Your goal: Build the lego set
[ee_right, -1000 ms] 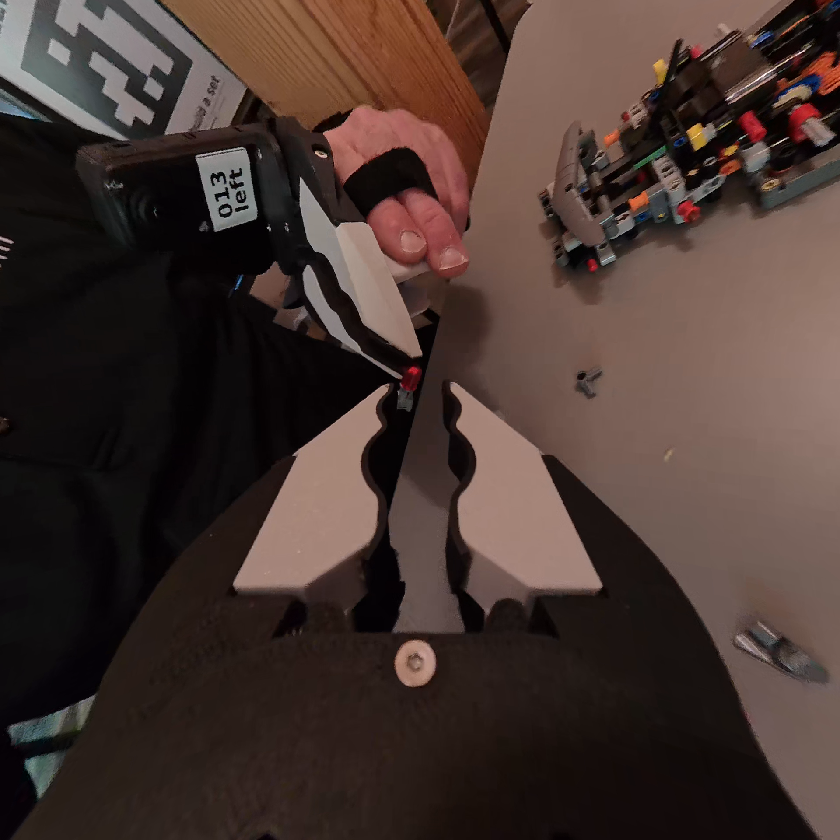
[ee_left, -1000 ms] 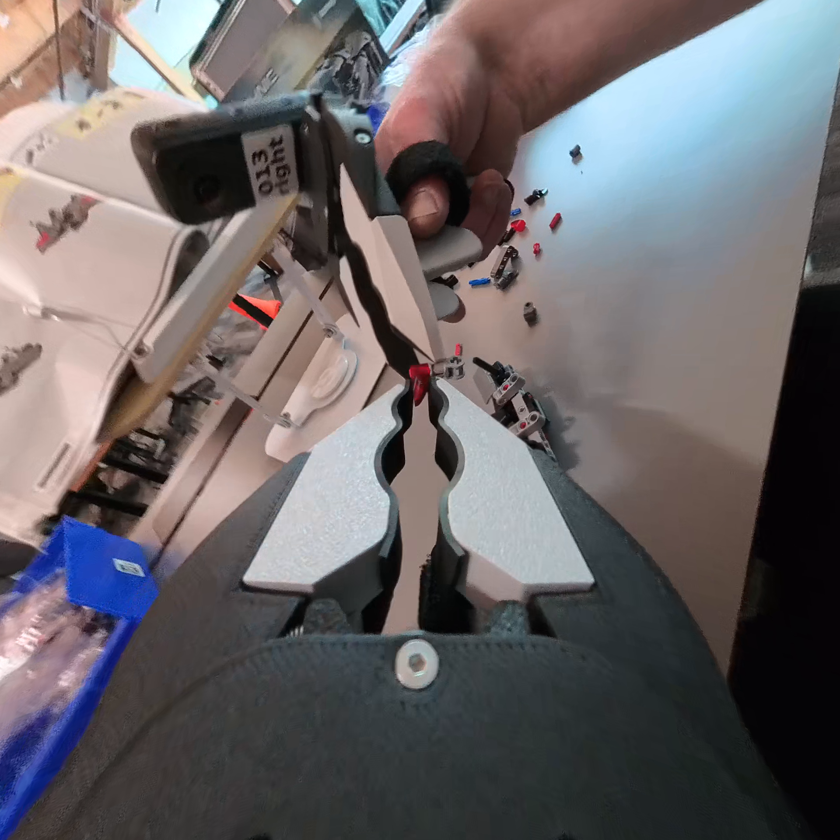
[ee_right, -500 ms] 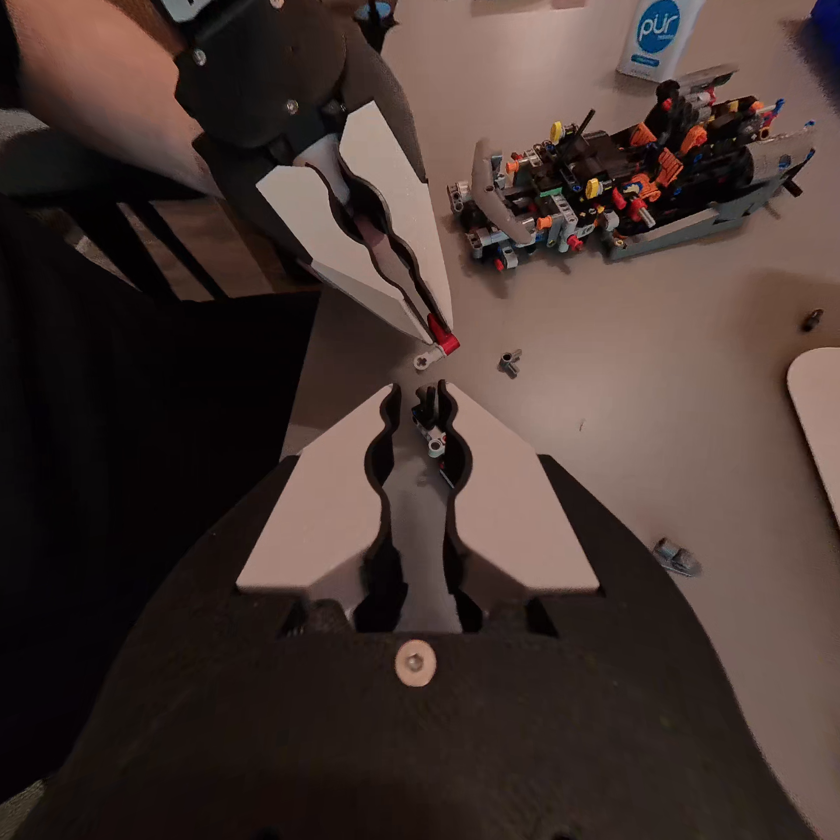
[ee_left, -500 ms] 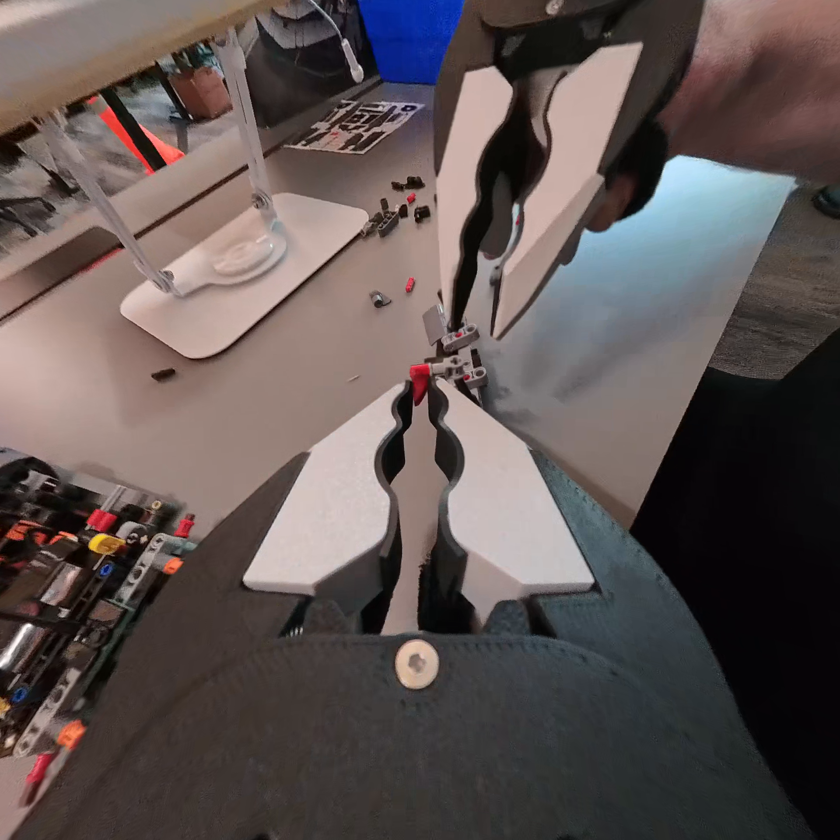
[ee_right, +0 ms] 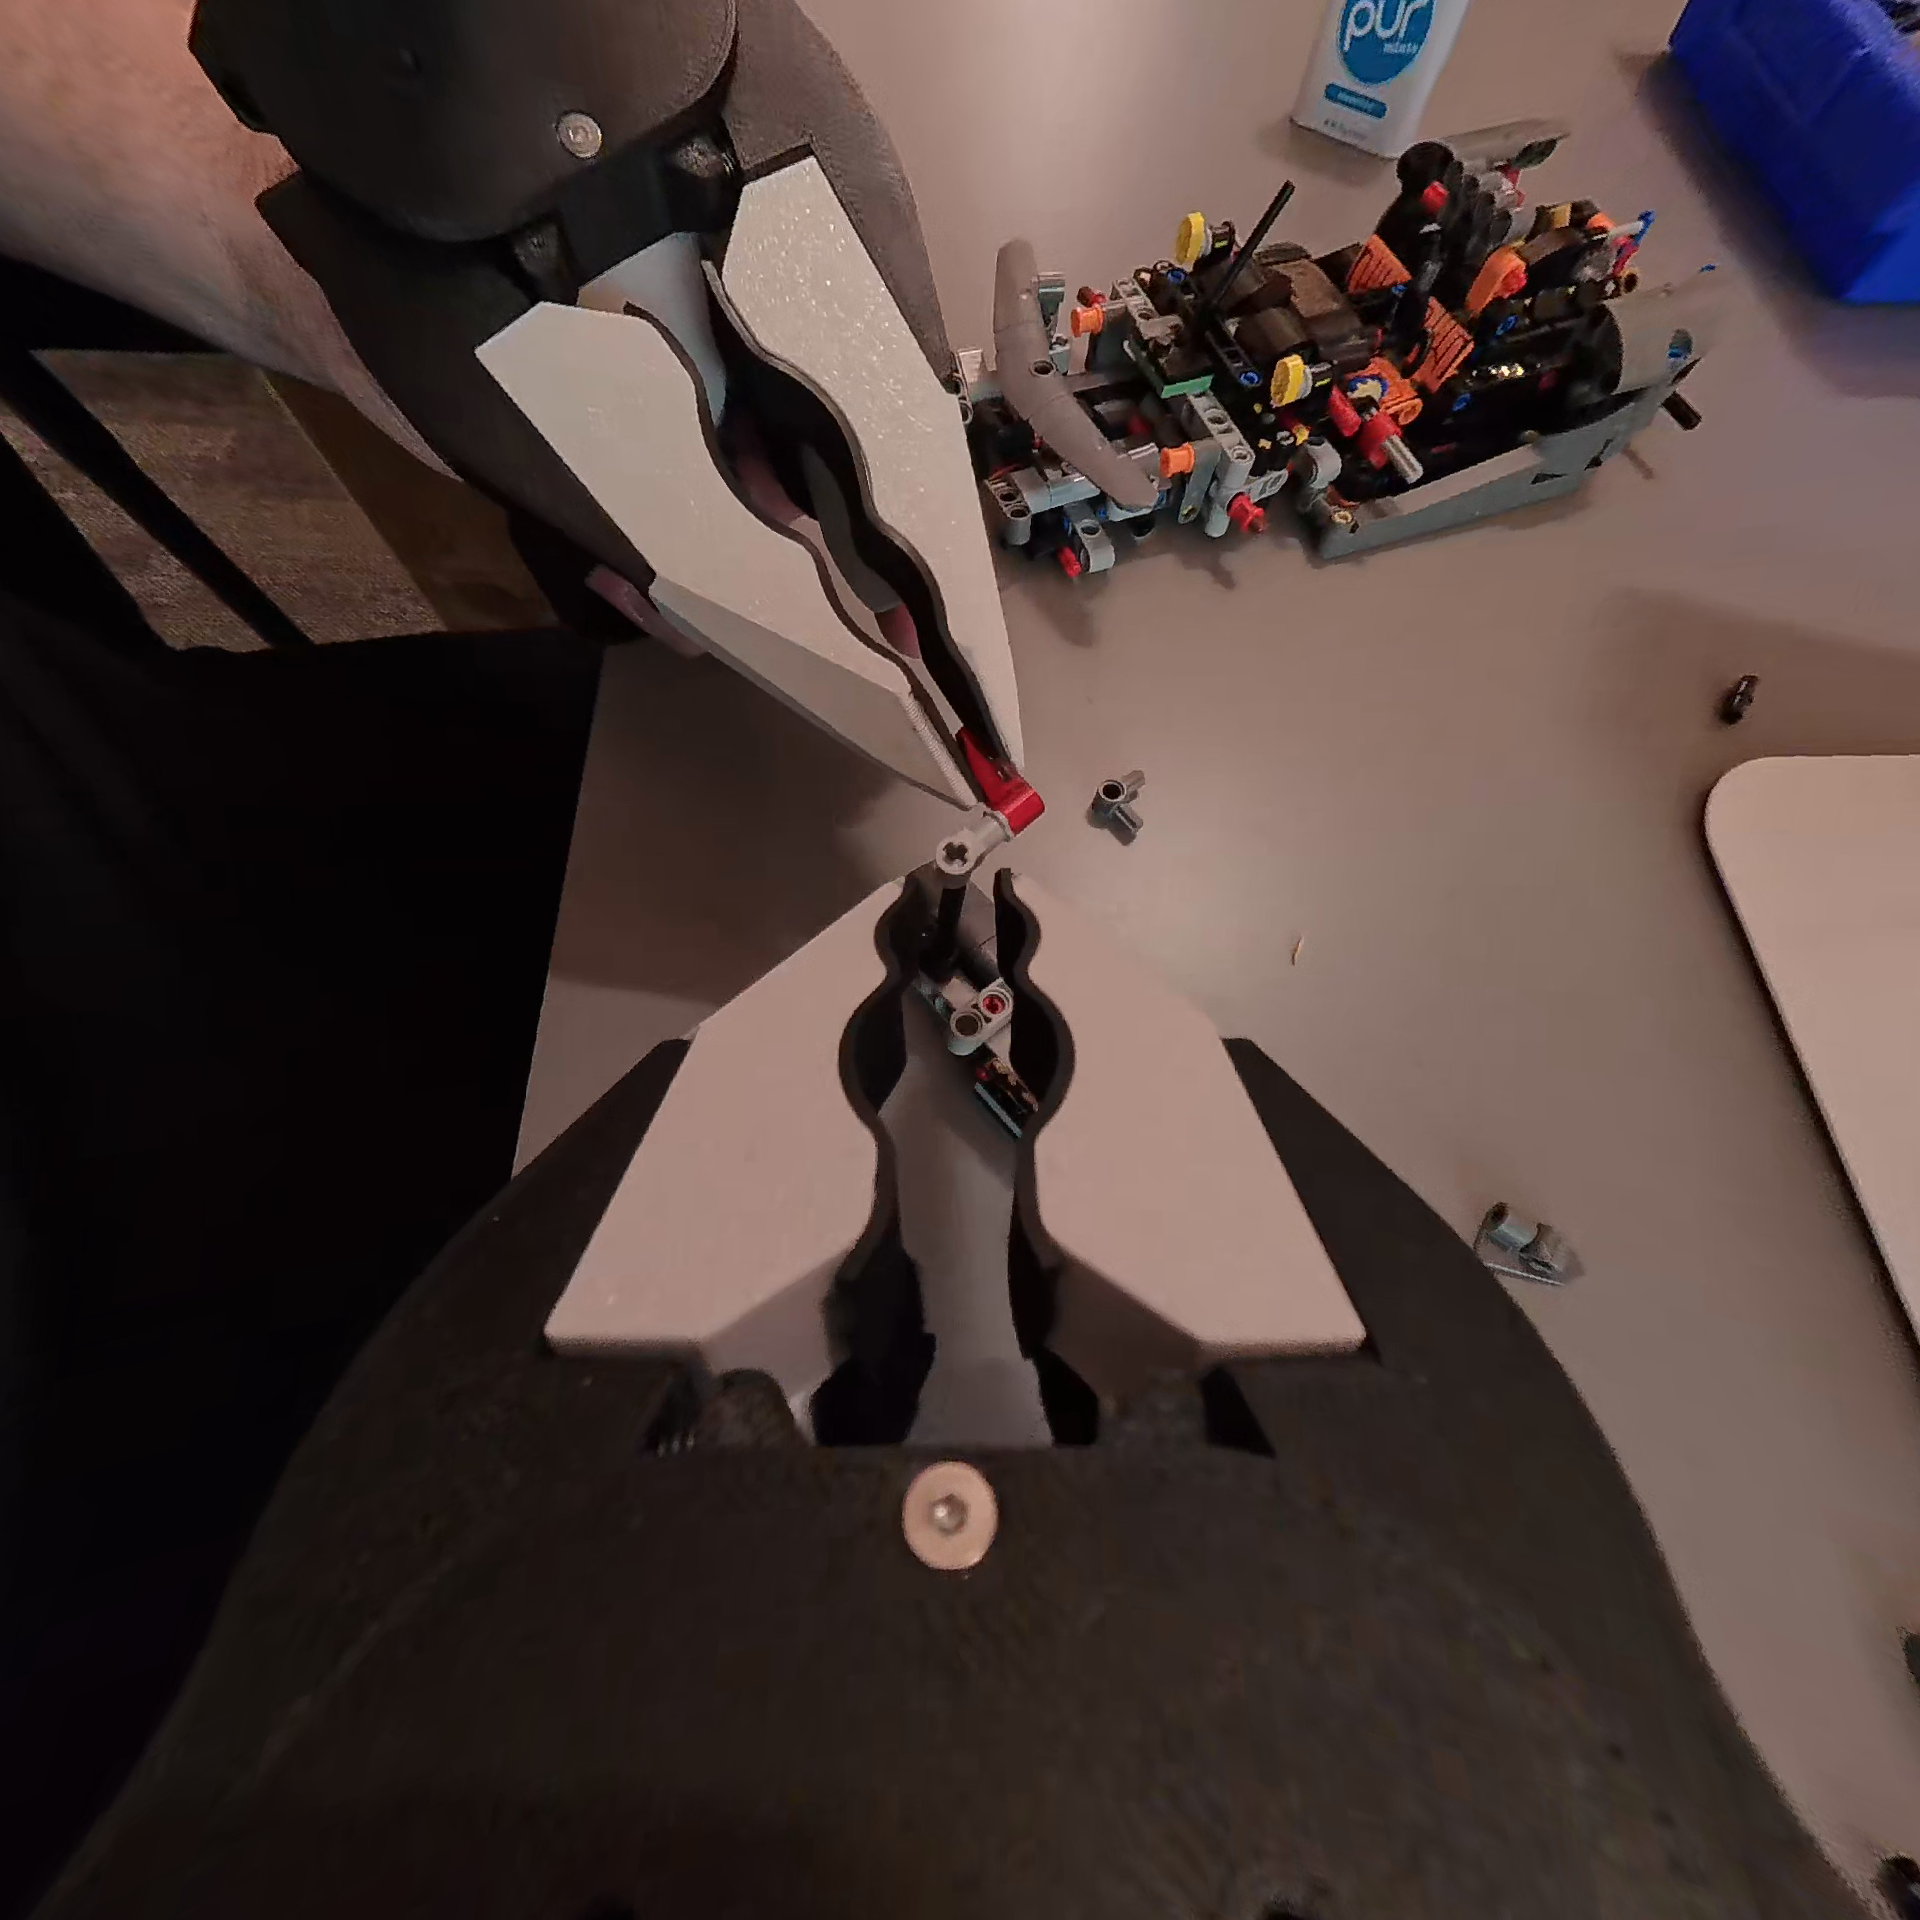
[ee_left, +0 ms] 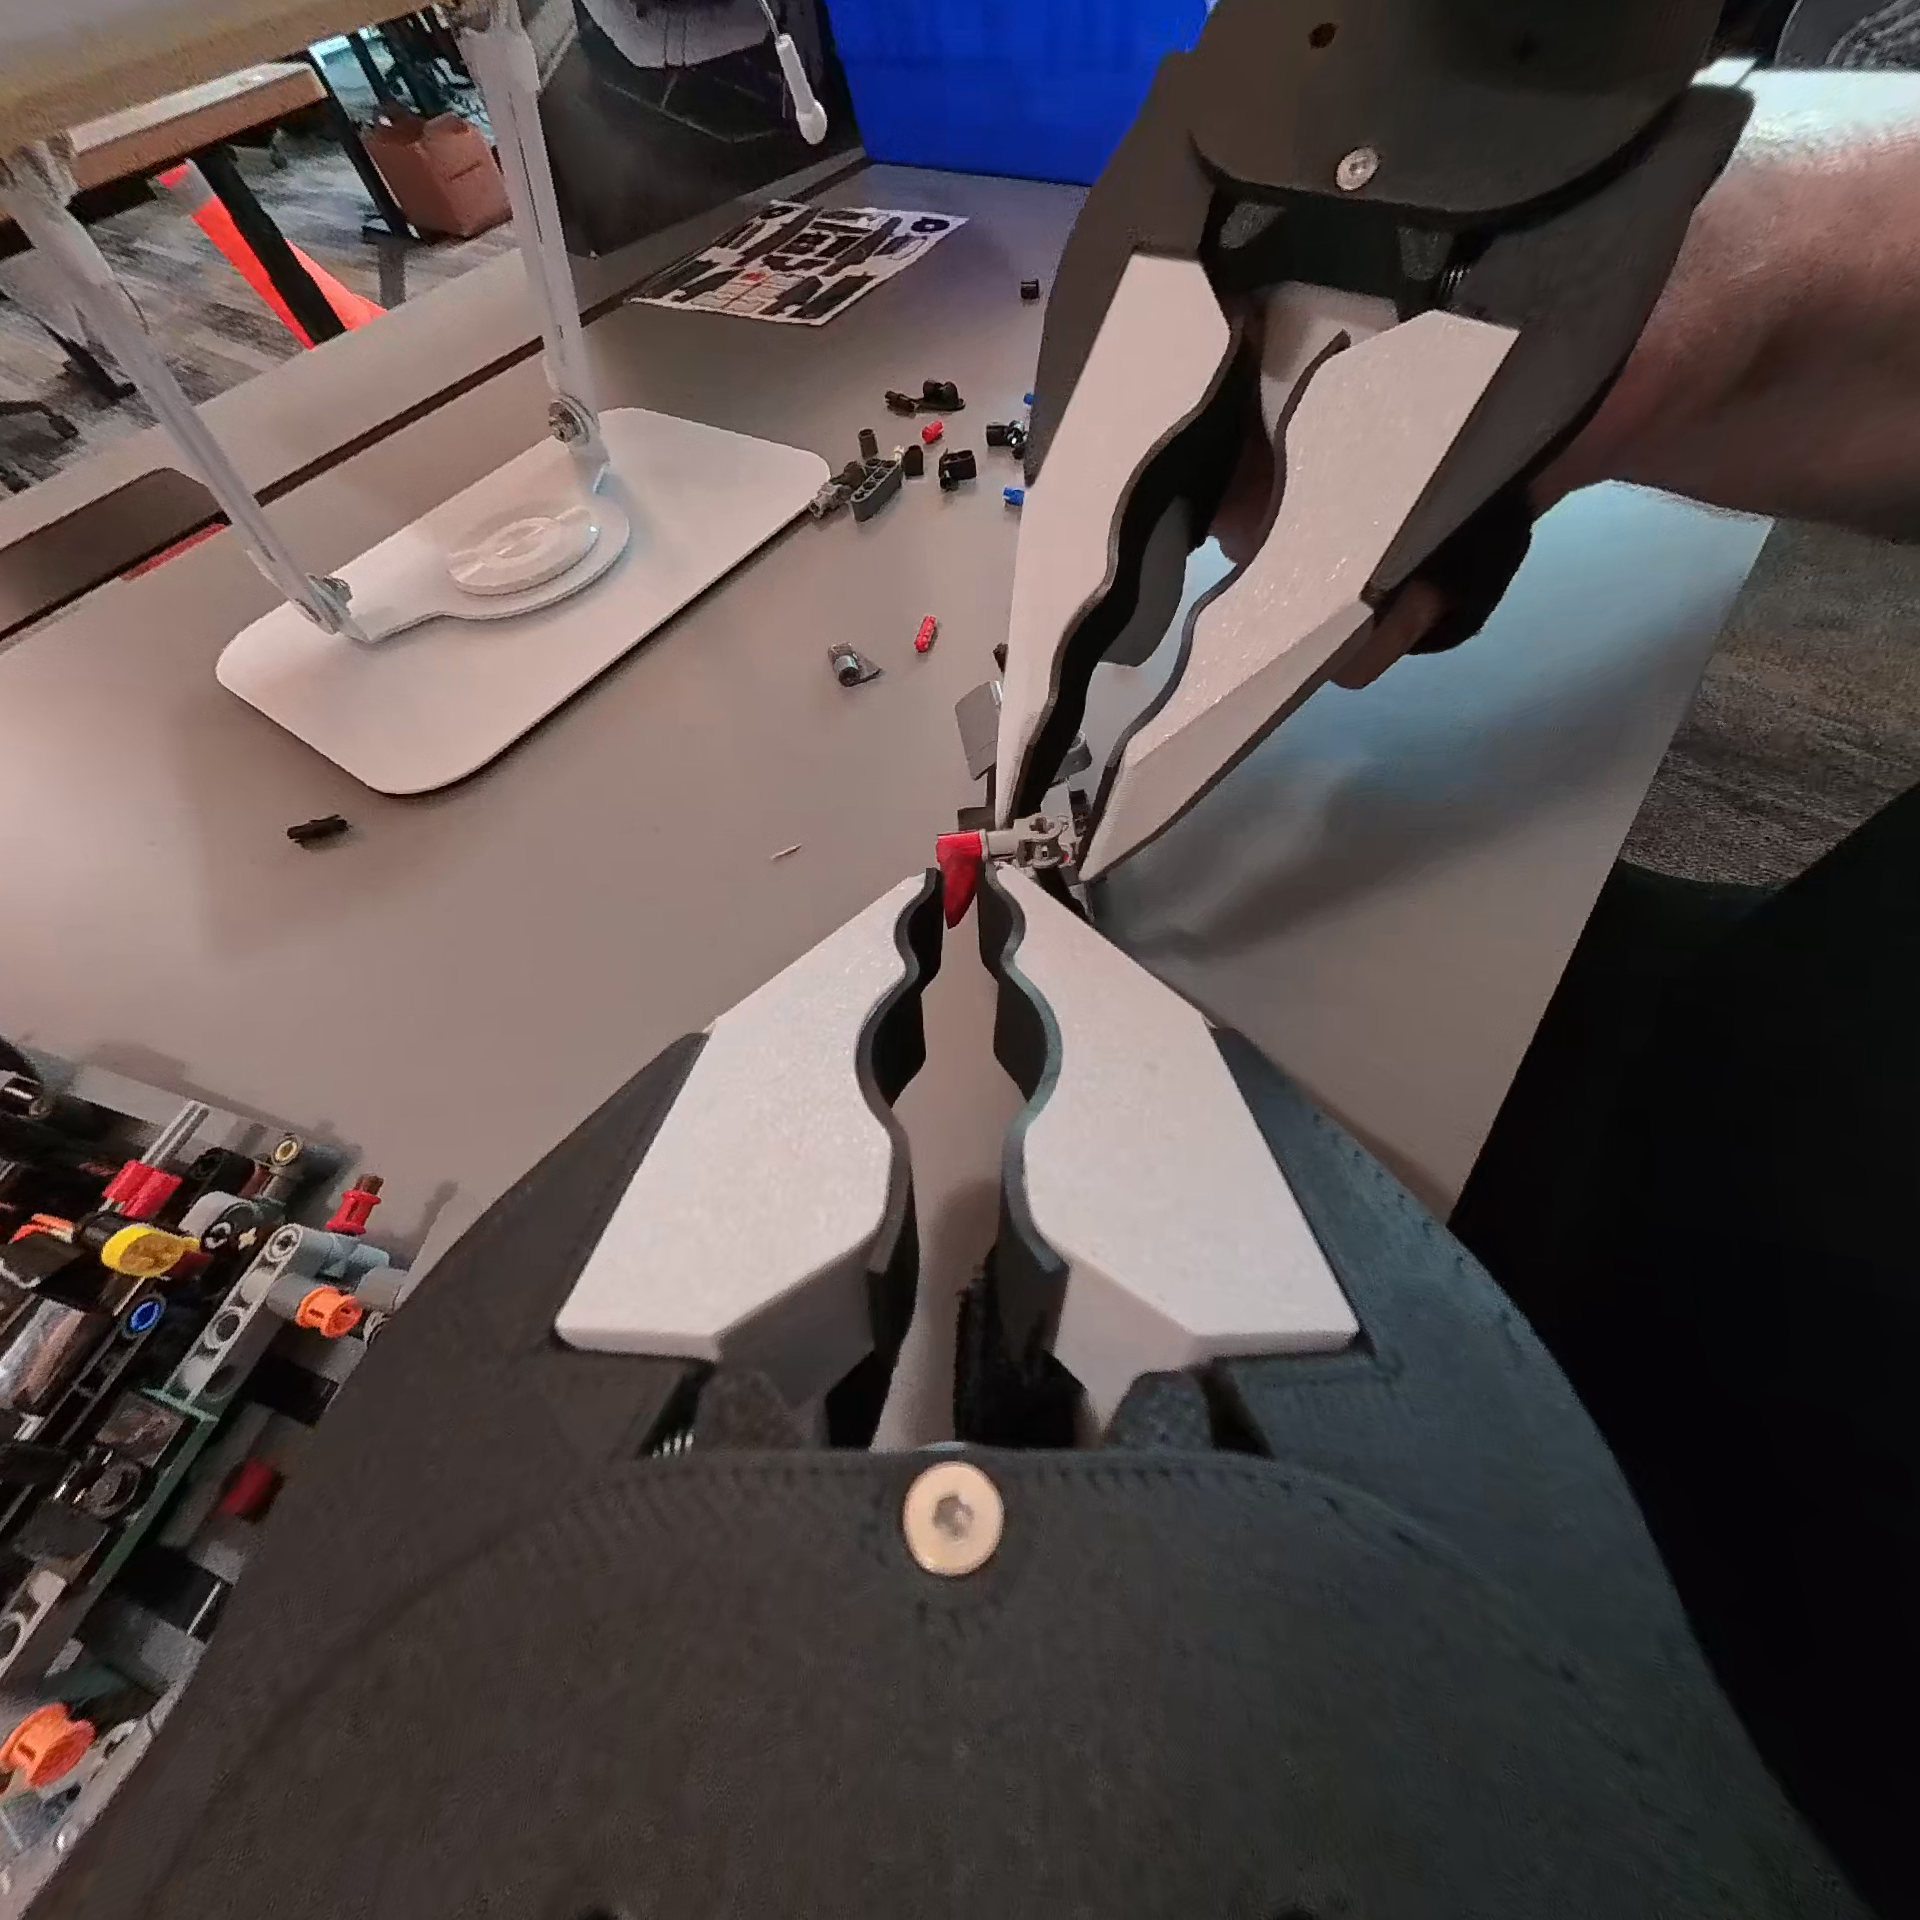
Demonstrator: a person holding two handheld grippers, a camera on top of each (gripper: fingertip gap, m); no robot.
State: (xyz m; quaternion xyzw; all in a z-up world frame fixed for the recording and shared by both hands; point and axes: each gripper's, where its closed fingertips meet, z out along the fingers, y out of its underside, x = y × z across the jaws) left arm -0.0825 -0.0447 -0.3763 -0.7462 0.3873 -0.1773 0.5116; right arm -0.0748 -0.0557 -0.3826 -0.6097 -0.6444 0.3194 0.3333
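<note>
My left gripper (ee_left: 958, 888) is shut on a red piece (ee_left: 956, 868) with a grey connector (ee_left: 1029, 840) sticking out of its end. In the right wrist view the left gripper (ee_right: 992, 790) comes in from the upper left, and the grey connector (ee_right: 966, 847) hangs just over a black axle (ee_right: 945, 920). That axle stands up from a small grey and black sub-assembly (ee_right: 977, 1013). My right gripper (ee_right: 951, 888) is closed narrowly around the sub-assembly near the table's front edge. It also shows in the left wrist view (ee_left: 1049, 831), pointing down.
The large partly built model (ee_right: 1351, 374) sits at the back, and also shows in the left wrist view (ee_left: 125, 1299). Around it are a white stand base (ee_left: 499, 623), several loose pieces (ee_left: 914, 457), a sticker sheet (ee_left: 821, 260), a blue bin (ee_right: 1808, 135), a small grey connector (ee_right: 1117, 805) and a grey piece (ee_right: 1522, 1242). The tips of both grippers are at nearly the same place.
Both grippers have swung down from mid-air to the table. The right jaws have come around the sub-assembly and narrowed. The left has brought the red piece and grey connector over the axle.
</note>
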